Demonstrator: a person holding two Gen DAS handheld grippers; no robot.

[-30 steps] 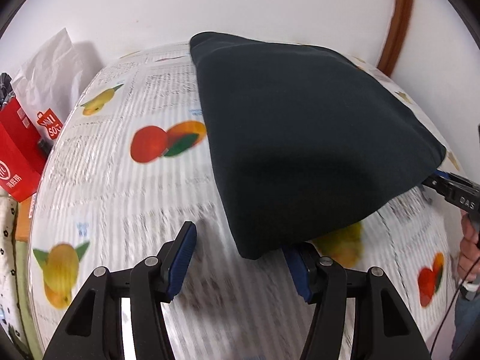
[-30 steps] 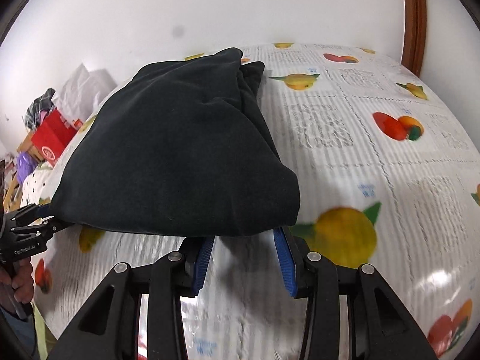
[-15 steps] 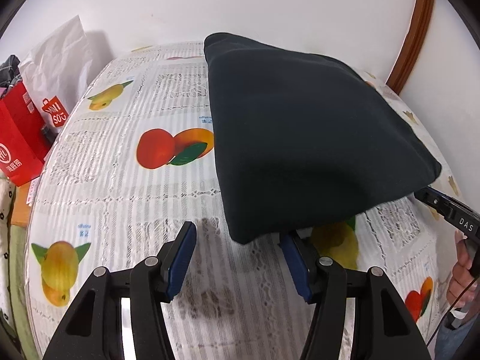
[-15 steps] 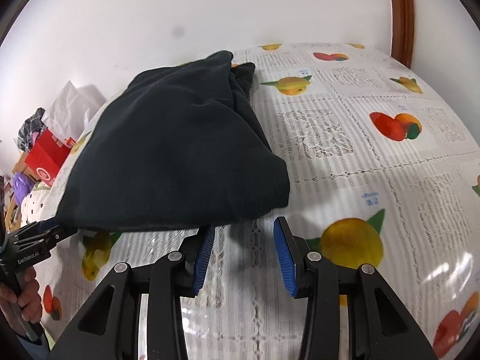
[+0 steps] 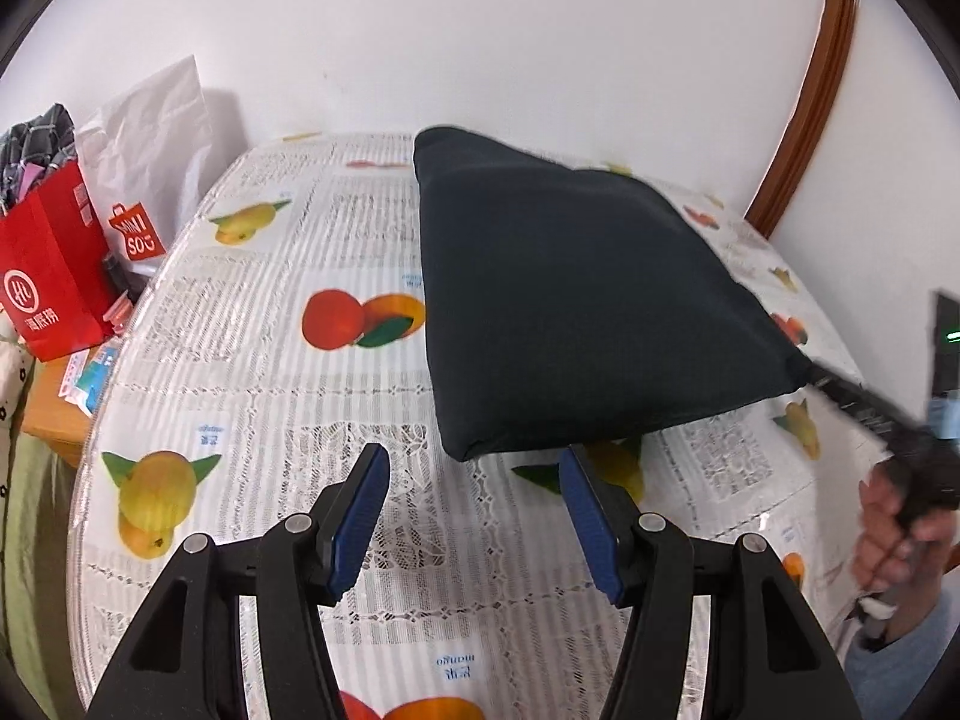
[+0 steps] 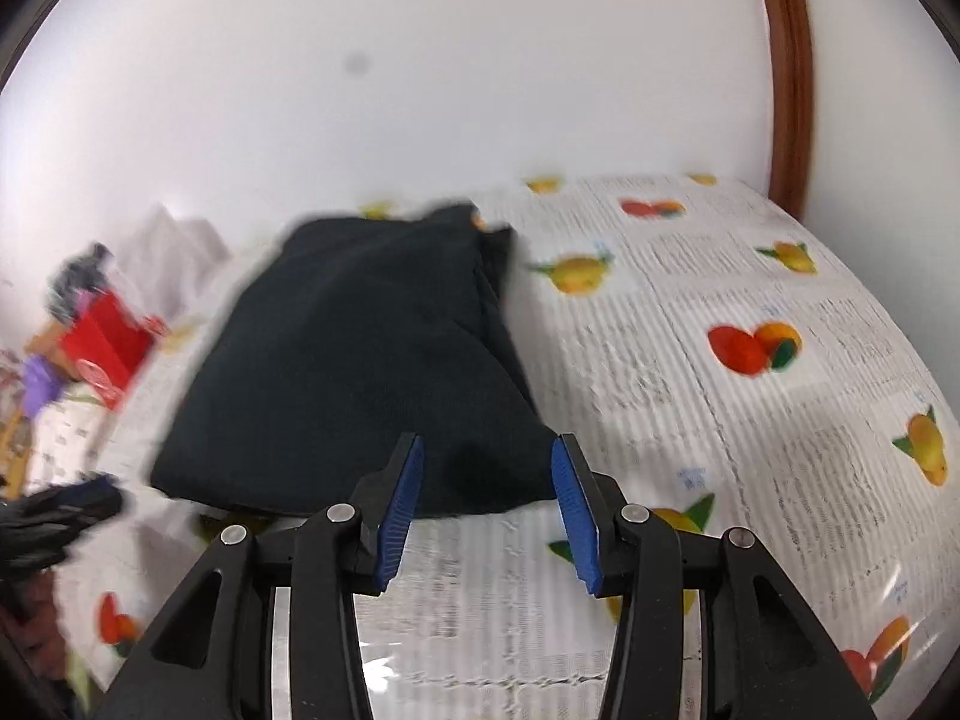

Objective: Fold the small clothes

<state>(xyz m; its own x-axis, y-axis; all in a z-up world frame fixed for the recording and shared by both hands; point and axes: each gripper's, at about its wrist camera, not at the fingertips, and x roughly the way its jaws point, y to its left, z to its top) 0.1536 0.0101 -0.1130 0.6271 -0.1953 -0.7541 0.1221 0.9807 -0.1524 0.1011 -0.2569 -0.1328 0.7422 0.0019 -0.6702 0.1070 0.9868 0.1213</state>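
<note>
Dark folded garment (image 5: 576,300): released flat on fruit-print counter (image 5: 252,372); both hand-held grippers, left (image 5: 474,516) and right (image 6: 486,504), now drawn back, spread, empty, the right's jaws opening; fold looks complete.

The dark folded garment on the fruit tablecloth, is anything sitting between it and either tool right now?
Nothing visible does. The left tool stands open just short of the dark folded garment, with only bare tablecloth between. The right tool is opening at the garment's near edge, its pads clear of the cloth.
</note>
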